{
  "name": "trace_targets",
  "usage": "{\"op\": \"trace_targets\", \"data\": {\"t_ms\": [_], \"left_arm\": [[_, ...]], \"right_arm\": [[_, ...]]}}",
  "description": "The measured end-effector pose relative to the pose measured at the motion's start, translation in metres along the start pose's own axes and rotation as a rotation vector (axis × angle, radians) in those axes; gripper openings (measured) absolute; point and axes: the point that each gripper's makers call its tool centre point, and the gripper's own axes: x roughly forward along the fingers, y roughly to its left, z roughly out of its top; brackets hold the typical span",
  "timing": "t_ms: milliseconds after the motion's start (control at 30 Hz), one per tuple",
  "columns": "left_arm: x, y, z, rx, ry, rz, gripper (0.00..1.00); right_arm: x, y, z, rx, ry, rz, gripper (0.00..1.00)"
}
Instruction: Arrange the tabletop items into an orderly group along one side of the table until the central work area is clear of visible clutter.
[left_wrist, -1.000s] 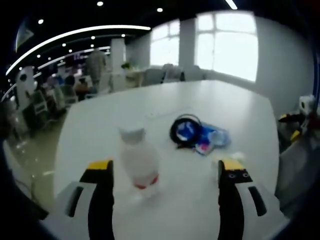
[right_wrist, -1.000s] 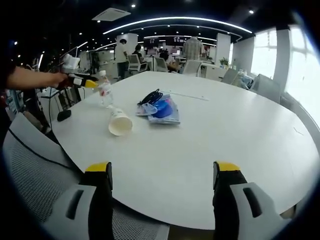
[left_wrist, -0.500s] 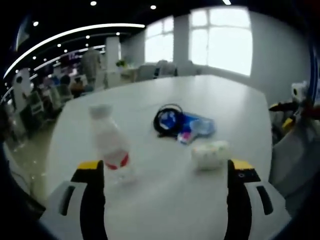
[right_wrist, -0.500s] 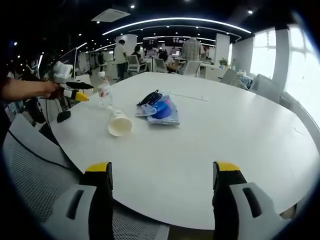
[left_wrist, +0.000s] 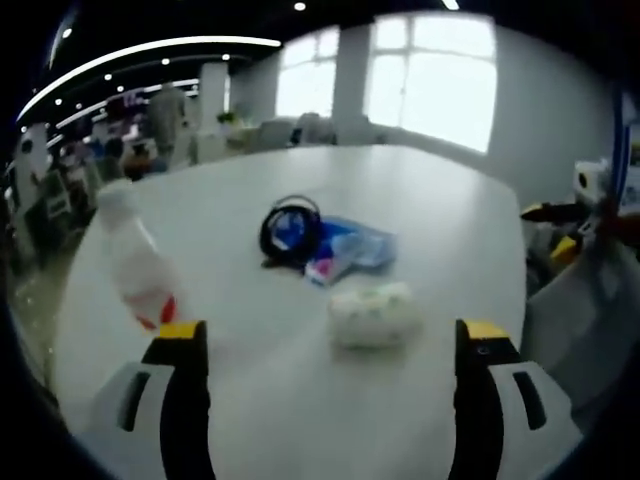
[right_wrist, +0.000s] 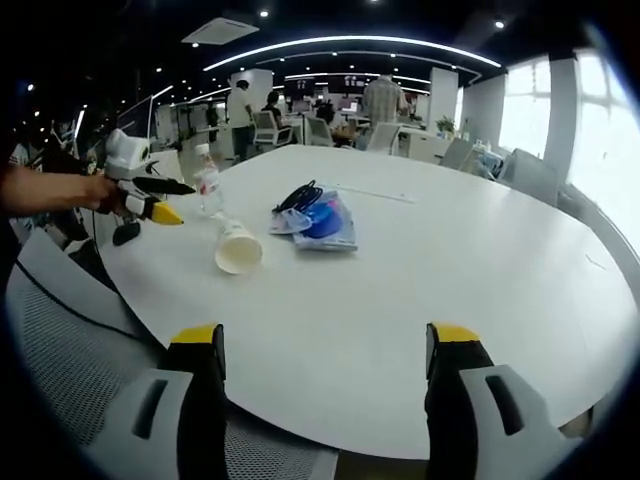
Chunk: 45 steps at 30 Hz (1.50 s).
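Both jaws of the left gripper (left_wrist: 325, 340) are spread wide, nothing held; a tipped paper cup (left_wrist: 374, 313) lies at 12 o'clock between them, a red-labelled bottle (left_wrist: 135, 266) at 10, print unreadable. The right gripper (right_wrist: 327, 345) is likewise held open.

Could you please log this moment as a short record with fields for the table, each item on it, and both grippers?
table: white table, round-edged
bottle: clear plastic bottle with red label, upright near the table edge
cup: paper cup lying on its side, mouth toward the right gripper view
pile: black cable coiled on blue packets, mid-table
left gripper: open, empty, beside the bottle
right gripper: open, empty, over the near table edge
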Motion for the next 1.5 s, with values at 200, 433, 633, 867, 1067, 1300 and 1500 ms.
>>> {"op": "trace_targets", "data": {"t_ms": [200, 433, 633, 867, 1067, 1300, 1500], "left_arm": [[0.013, -0.009, -0.007, 0.012, 0.018, -0.002, 1.00], [0.025, -0.015, -0.007, 0.007, 0.011, 0.005, 1.00], [0.033, -0.020, -0.013, 0.011, 0.021, 0.006, 1.00], [0.044, -0.029, -0.018, -0.002, 0.028, -0.007, 0.94], [0.054, -0.033, -0.021, -0.005, 0.044, -0.010, 0.88], [0.067, -0.036, -0.021, 0.011, 0.067, -0.015, 0.81], [0.074, -0.036, -0.024, 0.008, 0.087, -0.020, 0.76]], "right_arm": [[0.000, 0.000, 0.000, -0.002, 0.003, 0.000, 0.82], [0.000, 0.000, -0.001, -0.003, 0.005, 0.001, 0.82], [0.000, 0.000, -0.001, -0.004, 0.005, -0.001, 0.82], [0.000, 0.000, -0.001, -0.004, 0.004, -0.001, 0.81], [0.000, 0.000, -0.001, -0.002, 0.001, -0.002, 0.81], [0.000, 0.000, 0.000, -0.001, -0.001, -0.002, 0.81], [0.000, -0.001, 0.000, -0.003, -0.002, -0.005, 0.80]]}}
